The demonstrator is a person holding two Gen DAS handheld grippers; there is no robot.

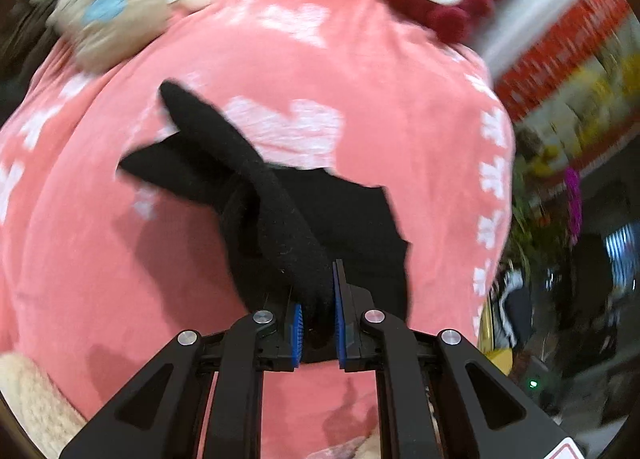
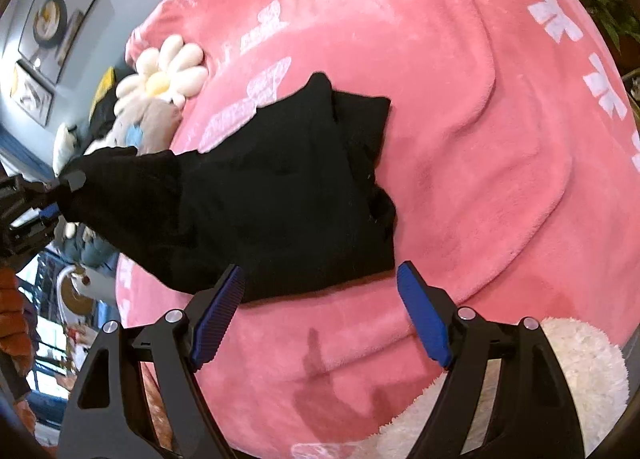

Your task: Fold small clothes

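Note:
A small black garment (image 2: 280, 187) lies partly folded on a pink blanket (image 2: 460, 139) with white bow prints. My left gripper (image 1: 318, 299) is shut on one end of the garment (image 1: 352, 219) and holds that end lifted off the blanket, so the cloth stretches up to the pads. In the right wrist view the left gripper (image 2: 60, 191) shows at the left edge, pinching that raised corner. My right gripper (image 2: 322, 275) hangs open just above the garment's near edge, with its blue pads (image 2: 218, 315) spread wide and touching nothing.
A white flower plush (image 2: 168, 75) and a grey plush (image 1: 116, 19) lie at the blanket's far left. A dark red plush (image 1: 440, 3) sits at the far end. A fluffy cream cushion (image 2: 580, 371) lies by the near edge. Framed pictures (image 2: 56, 15) hang on the wall.

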